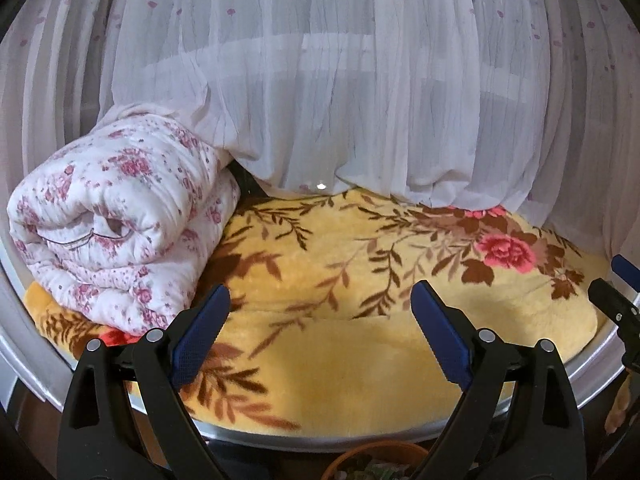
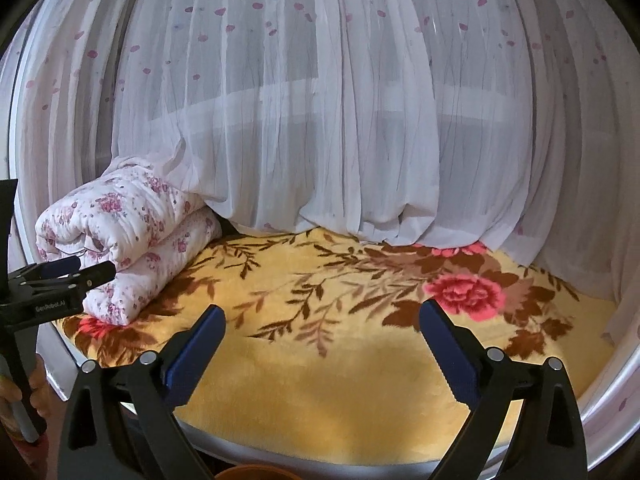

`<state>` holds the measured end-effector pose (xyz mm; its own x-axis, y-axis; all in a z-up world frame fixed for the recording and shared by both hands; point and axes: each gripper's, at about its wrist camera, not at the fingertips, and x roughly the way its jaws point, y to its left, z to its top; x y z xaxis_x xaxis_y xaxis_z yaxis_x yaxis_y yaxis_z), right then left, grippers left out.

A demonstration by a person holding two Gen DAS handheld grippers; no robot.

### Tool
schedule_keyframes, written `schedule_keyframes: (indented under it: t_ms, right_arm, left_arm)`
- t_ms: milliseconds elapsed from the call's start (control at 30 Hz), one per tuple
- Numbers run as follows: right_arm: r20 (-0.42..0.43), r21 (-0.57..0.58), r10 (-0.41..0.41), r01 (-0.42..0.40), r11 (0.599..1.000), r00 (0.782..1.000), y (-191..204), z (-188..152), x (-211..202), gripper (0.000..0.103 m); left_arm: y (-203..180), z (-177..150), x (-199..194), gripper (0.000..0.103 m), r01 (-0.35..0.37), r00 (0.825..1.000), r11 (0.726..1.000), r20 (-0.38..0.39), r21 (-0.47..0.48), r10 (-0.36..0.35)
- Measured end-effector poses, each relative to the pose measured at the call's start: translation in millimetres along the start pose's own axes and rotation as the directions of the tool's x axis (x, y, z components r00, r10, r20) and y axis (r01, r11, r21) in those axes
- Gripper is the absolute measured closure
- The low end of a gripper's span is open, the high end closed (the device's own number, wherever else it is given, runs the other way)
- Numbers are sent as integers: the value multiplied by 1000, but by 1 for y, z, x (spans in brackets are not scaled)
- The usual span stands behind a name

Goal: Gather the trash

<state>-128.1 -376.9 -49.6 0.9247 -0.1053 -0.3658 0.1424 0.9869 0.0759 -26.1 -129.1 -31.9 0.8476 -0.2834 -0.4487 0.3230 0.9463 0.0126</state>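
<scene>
With the fingers of the left gripper (image 1: 320, 312) and the right gripper (image 2: 322, 334) spread and holding nothing, no trash is showing on the yellow blanket (image 1: 360, 352), suggesting collection is finishing; the orange basket (image 1: 372, 460) is sitting at 6 o'clock.

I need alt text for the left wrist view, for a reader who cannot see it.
The open, empty left tongs hover over a yellow floral blanket. A rolled white quilt with pink flowers lies at the left, and a sheer white curtain hangs behind.
</scene>
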Motion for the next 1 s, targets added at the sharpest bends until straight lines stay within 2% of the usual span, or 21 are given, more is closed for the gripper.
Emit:
schedule_keyframes:
  t_ms: [600, 1000]
  right_arm:
    - [10, 1, 1, -1, 1000, 1000, 1, 1, -3, 7]
    - [10, -1, 2, -2, 1000, 1000, -1, 1, -3, 7]
  left_arm:
    - [0, 9, -12, 14, -13, 999, 1000, 50, -13, 14]
    - [-3, 9, -12, 14, -12, 999, 1000, 46, -20, 13]
